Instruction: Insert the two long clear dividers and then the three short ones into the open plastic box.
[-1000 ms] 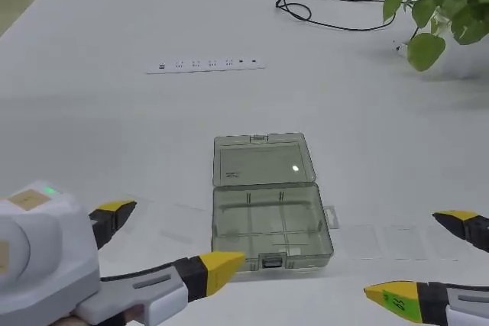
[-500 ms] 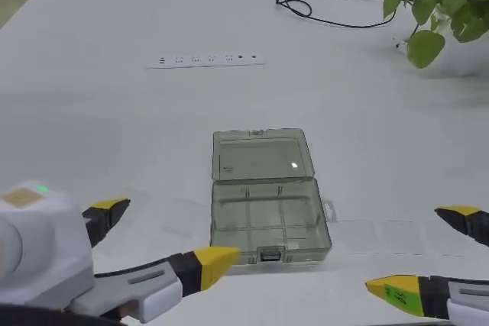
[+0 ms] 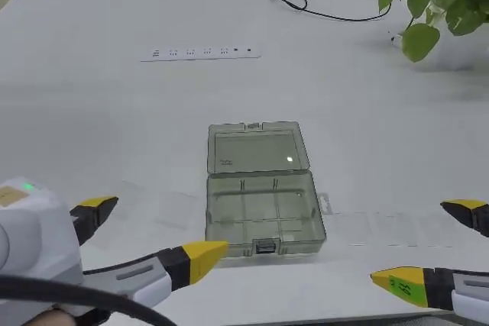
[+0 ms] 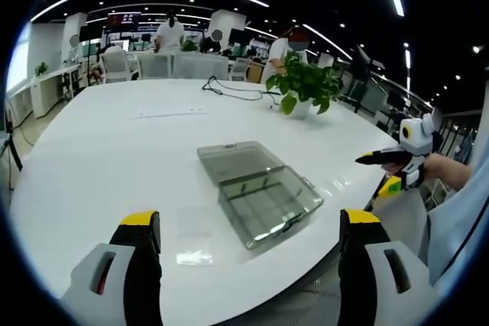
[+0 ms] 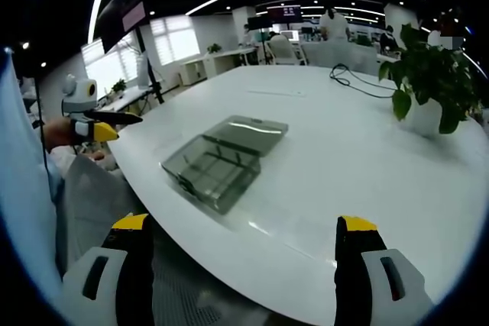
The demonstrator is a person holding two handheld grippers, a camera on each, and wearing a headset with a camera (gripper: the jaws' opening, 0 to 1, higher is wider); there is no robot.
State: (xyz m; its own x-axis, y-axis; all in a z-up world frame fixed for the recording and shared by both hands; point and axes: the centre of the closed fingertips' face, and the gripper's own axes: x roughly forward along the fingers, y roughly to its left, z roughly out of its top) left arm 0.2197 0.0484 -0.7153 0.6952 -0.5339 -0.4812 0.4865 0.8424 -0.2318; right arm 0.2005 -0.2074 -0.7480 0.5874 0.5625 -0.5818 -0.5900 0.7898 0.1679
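Task looks barely begun, if at all. Both tools are empty. My left hand-held gripper [image 3: 149, 228] has its jaws spread wide with nothing between them, and my right hand-held gripper [image 3: 428, 243] is the same, jaws wide apart and bare.

The open plastic box [image 3: 229, 243] sits on the worktop [image 3: 114, 112], ahead of both hand-held grippers and between them: inboard of the left one, further inboard of the right one. Its lid [image 3: 256, 149] is folded flat on the far side.

Faint lines cross the box floor. I can't tell if they are moulded slot ribs or dividers already seated. I judge ribs, since clear pieces lie loose outside.

Loose clear dividers:
- A left batch [image 4: 195, 240] lies flat on the worktop just ahead of the left jaws, beside the box's left wall.
- A right batch [image 3: 382, 227] lies in a row beyond the right jaws, between them and the box's right wall.

They are too transparent to count or to sort long from short with confidence.

Done: box opened, parts laid out. Left: all of it by my read, the two long dividers first, then the three short ones.

The next pick likely falls to whichever hand-held gripper has a long piece nearest. Thin flat clear sheets on a smooth worktop may be awkward to lift by an edge.
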